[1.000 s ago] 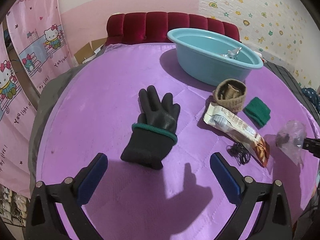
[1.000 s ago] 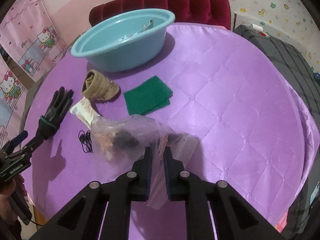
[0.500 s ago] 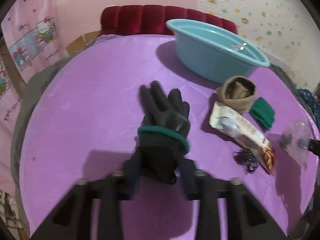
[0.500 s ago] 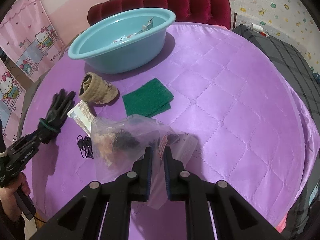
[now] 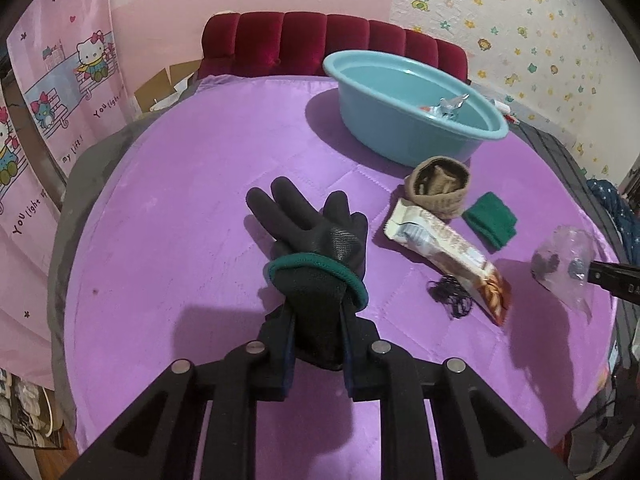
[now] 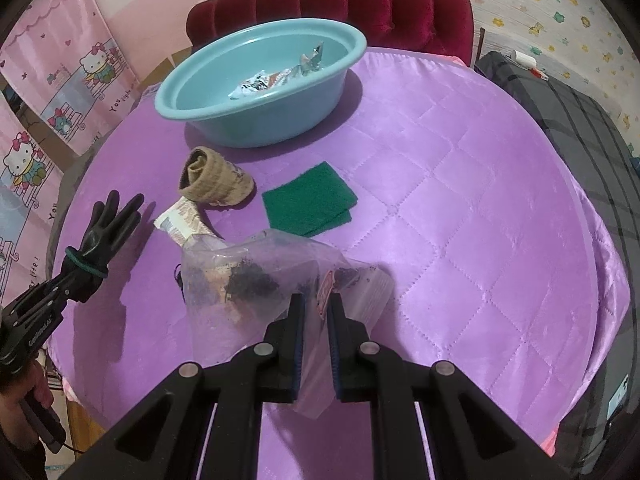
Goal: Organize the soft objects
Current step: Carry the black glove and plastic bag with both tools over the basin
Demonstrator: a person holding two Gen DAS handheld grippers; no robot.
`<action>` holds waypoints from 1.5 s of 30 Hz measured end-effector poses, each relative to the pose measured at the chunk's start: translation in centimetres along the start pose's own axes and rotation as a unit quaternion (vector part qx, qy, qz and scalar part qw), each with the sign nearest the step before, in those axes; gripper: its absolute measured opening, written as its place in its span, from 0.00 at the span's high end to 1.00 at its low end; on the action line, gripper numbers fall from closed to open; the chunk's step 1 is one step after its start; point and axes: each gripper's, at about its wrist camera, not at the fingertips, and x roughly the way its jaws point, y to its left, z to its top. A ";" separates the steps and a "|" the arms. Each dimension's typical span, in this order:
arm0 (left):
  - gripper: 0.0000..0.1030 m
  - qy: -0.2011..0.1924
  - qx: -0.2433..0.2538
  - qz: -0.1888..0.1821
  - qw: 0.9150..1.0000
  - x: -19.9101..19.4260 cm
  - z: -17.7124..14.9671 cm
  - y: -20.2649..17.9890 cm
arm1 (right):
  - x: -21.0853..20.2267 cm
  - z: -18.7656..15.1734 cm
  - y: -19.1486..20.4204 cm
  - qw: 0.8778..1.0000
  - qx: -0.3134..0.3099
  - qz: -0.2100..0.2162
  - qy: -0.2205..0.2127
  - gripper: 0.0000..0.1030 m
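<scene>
My left gripper (image 5: 318, 316) is shut on the cuff of a black glove (image 5: 316, 240) with a green band, lifted off the purple tabletop; it also shows in the right wrist view (image 6: 100, 240). My right gripper (image 6: 316, 308) is shut on a clear plastic bag (image 6: 264, 272) with dark bits inside, held above the table; the bag shows in the left wrist view (image 5: 564, 264). A tan rolled sock (image 6: 216, 184), a green cloth (image 6: 310, 204) and a snack wrapper (image 5: 444, 248) lie on the table.
A light blue basin (image 6: 256, 120) with crumpled wrappers inside stands at the back of the round purple table (image 6: 460, 200). A black tangle of cord (image 5: 450, 296) lies by the snack wrapper. A red sofa (image 5: 320, 40) is behind the table.
My left gripper moved forward, closed on the glove's cuff and lifted it. My right gripper stays shut on the bag and has barely moved.
</scene>
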 end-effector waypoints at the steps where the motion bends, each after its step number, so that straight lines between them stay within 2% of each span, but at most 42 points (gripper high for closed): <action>1: 0.81 -0.002 0.001 -0.001 1.000 -0.3 0.1 -0.1 | -0.1 0.1 0.1 1.000 -0.002 0.000 -0.001 0.90; 12: 0.81 -0.026 0.012 -0.012 1.000 -3.5 1.6 -1.9 | -1.6 1.4 0.3 1.000 -0.016 -0.002 0.000 0.90; 27: 0.81 -0.064 0.020 -0.035 0.997 -6.6 6.4 -4.1 | -4.0 6.3 1.0 1.000 -0.028 0.009 -0.005 0.90; 45: 0.81 -0.077 0.046 -0.046 0.995 -4.8 13.0 -7.0 | -4.4 14.2 1.5 0.999 -0.027 0.022 -0.024 0.90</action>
